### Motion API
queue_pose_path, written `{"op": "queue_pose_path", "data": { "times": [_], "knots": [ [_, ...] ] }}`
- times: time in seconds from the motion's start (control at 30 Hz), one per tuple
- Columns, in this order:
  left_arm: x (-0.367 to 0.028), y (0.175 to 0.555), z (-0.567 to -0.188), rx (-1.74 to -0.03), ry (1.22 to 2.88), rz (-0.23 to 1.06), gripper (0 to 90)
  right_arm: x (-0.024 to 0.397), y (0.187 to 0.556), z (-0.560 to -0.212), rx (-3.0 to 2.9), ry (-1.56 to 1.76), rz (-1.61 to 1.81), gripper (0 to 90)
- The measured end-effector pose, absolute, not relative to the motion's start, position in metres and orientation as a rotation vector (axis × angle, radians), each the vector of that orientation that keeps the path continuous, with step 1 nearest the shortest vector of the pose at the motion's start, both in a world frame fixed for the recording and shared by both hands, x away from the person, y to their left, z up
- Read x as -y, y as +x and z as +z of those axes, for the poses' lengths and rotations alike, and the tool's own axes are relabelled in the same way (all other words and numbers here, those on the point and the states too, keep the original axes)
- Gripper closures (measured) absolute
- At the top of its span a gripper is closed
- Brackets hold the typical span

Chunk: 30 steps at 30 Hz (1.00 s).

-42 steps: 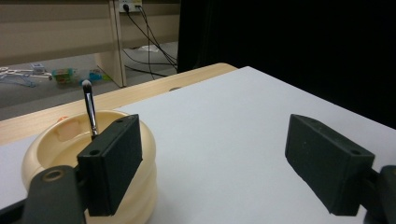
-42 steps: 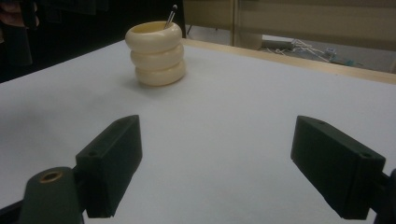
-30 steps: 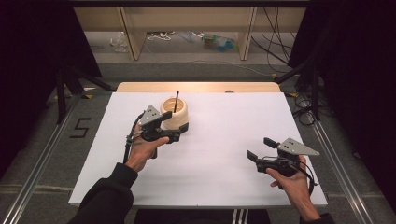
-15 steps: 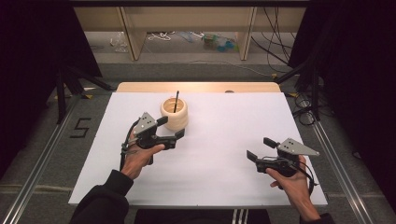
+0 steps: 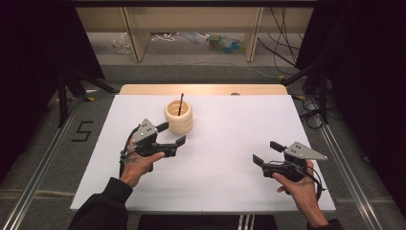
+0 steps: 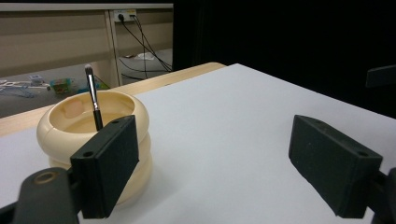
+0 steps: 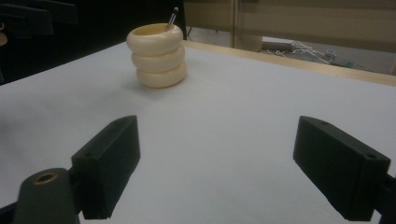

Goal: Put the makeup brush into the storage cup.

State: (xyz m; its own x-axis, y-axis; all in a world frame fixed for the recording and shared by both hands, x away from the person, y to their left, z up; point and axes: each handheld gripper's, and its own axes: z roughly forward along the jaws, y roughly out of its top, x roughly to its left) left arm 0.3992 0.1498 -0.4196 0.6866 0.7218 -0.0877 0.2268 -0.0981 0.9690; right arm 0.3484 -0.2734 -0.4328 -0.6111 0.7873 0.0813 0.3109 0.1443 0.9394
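White sheet-covered table [image 5: 220,158] with a wooden back edge, dark room around; both the left gripper [image 5: 173,134] and right gripper [image 5: 266,153] gape wide, empty, near the cream ribbed ring-stacked pot [image 5: 178,117].

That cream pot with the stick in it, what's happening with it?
A person sits at a white table with a gripper in each hand. The cream pot stands upright near the far side, and a thin black brush leans inside it. The left gripper sits just in front of the pot, jaws open and holding nothing. The right gripper hovers low over the table on the other side, also open and far from the pot. Nobody is touching the pot or the brush.
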Motion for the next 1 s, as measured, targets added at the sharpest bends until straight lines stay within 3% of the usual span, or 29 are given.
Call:
{"op": "queue_pose_path", "data": {
  "times": [1.0],
  "knots": [
    [-0.192, 0.374, -0.436, -0.787, 1.655, 0.551, 15.8, 0.273, 0.348, -0.432, -2.019, 1.048, 1.458, 15.6]
  ]
}}
